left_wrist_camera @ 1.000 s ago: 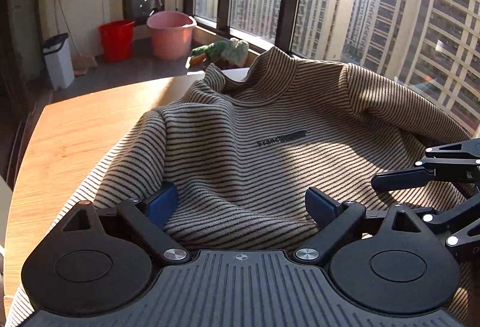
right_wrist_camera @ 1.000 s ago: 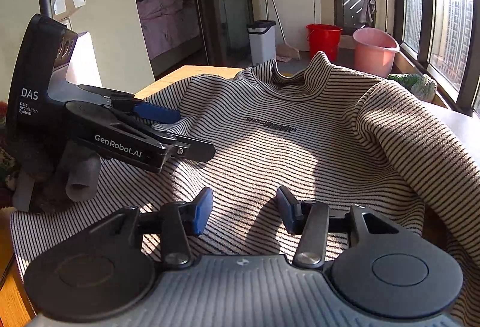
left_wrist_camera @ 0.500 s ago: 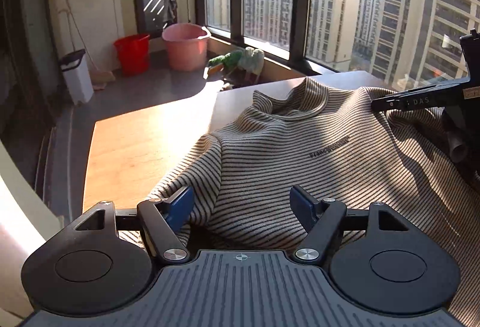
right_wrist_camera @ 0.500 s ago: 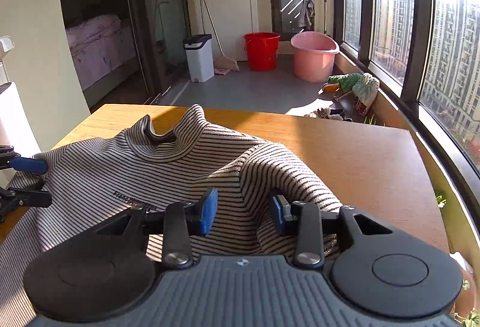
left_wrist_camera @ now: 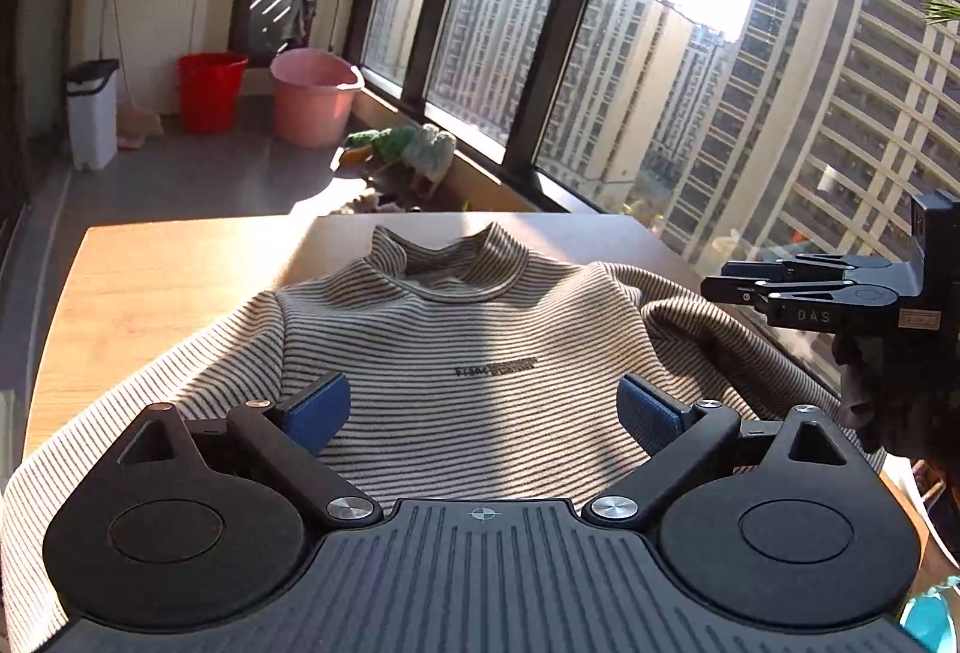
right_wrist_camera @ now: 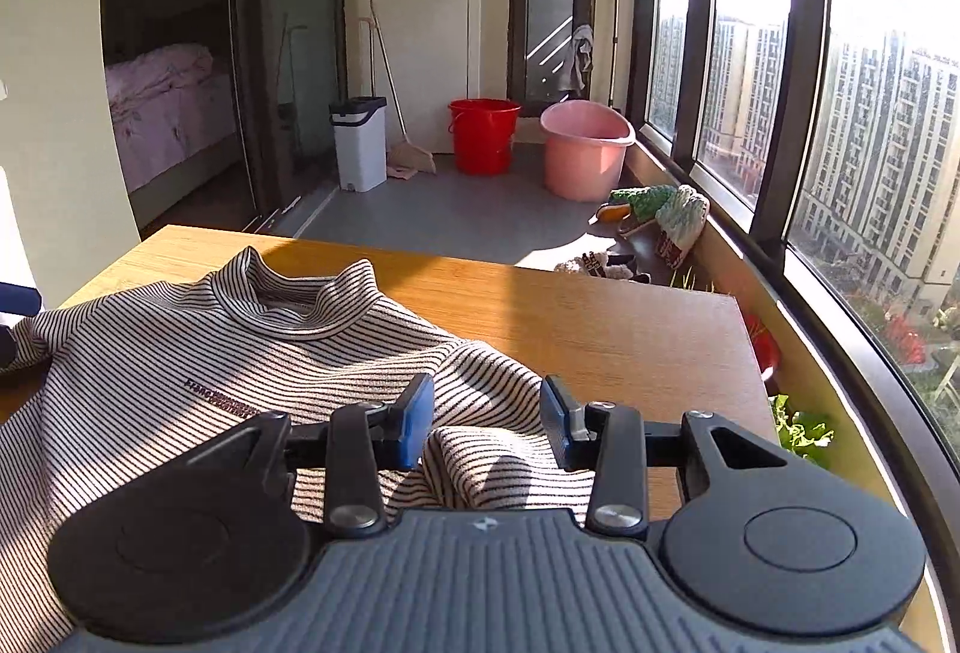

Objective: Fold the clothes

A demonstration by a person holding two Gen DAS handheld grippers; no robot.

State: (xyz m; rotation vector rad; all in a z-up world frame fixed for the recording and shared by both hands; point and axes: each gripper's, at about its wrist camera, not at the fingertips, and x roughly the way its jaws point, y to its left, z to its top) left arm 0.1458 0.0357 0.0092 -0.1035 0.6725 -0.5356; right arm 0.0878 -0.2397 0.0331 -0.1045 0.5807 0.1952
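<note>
A beige sweater (left_wrist_camera: 480,329) with thin dark stripes and a high collar lies front up on a wooden table (left_wrist_camera: 156,269). It also shows in the right wrist view (right_wrist_camera: 180,353). My left gripper (left_wrist_camera: 483,407) is open and empty above the sweater's chest, below a small dark logo (left_wrist_camera: 495,368). My right gripper (right_wrist_camera: 485,416) is open above the bunched right sleeve (right_wrist_camera: 498,449), holding nothing. The right gripper also shows side-on at the right edge of the left wrist view (left_wrist_camera: 750,281).
The table's far edge (right_wrist_camera: 540,272) and right edge run near the windows (right_wrist_camera: 750,71). On the floor beyond stand a red bucket (right_wrist_camera: 483,134), a pink basin (right_wrist_camera: 585,155) and a white bin (right_wrist_camera: 360,143). Slippers and cloths (right_wrist_camera: 660,212) lie by the sill.
Both grippers have drawn back and apart across the sweater. The left one has swung back over the chest. The right one has moved to the right sleeve. Both stay open.
</note>
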